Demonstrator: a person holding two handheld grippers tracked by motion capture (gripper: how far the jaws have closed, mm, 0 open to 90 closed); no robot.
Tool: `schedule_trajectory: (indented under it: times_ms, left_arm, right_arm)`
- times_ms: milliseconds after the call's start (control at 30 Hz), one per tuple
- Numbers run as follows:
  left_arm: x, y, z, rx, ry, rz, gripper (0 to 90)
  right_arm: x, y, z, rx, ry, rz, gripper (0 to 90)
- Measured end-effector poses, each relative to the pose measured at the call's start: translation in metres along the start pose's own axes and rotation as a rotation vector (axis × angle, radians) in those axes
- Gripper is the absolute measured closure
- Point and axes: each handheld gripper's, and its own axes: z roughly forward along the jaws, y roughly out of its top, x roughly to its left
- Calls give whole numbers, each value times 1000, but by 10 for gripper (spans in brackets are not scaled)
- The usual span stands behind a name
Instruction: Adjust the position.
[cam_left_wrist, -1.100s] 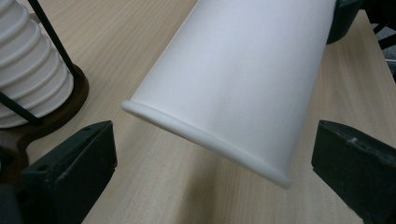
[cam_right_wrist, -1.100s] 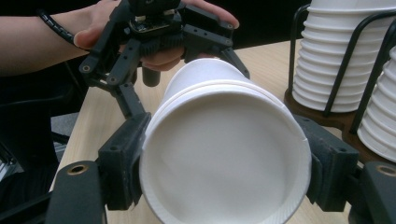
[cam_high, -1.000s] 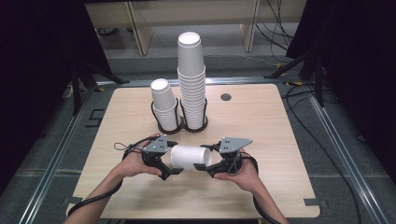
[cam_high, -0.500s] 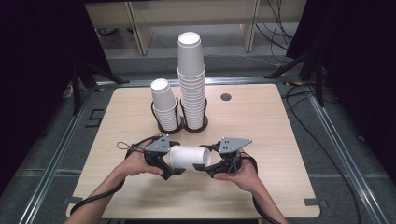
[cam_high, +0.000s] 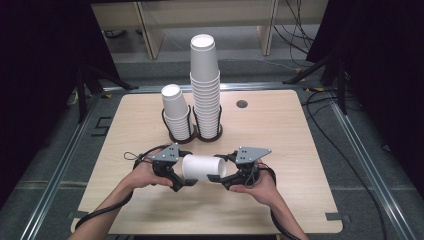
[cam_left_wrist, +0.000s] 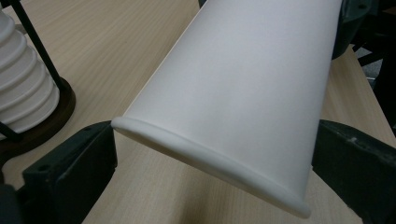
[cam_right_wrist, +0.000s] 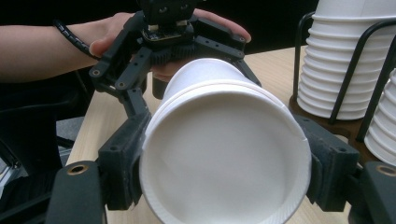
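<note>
Above the wooden table (cam_high: 300, 130), both claws, left (cam_high: 182, 181) and right (cam_high: 220, 178), clamp one sideways paper cup (cam_high: 204, 167) between them.

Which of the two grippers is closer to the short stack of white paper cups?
Left. The left gripper sits just in front of the short stack of white paper cups; the right gripper lies farther off, beyond the held white paper cup.

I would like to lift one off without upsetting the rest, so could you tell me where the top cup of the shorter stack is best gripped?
Grip the top cup across its side wall just under the upturned base, coming from above on the near side. It stands upside down, clear of the wire holder around the shorter stack; the taller stack crowds its right.
</note>
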Motion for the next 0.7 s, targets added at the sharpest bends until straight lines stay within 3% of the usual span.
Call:
schedule_trajectory:
  times_ms: [367, 467, 700]
  left_arm:
    - [1, 1, 1, -8, -5, 17, 42]
    - [1, -1, 3, -28, -19, 7, 47]
    - [3, -1, 0, -20, -20, 22, 56]
  right_arm:
    - [0, 0, -1, -4, -6, 6, 276]
    - [0, -1, -2, -9, -1, 8, 276]
    - [0, -1, 0, -24, 19, 15, 276]
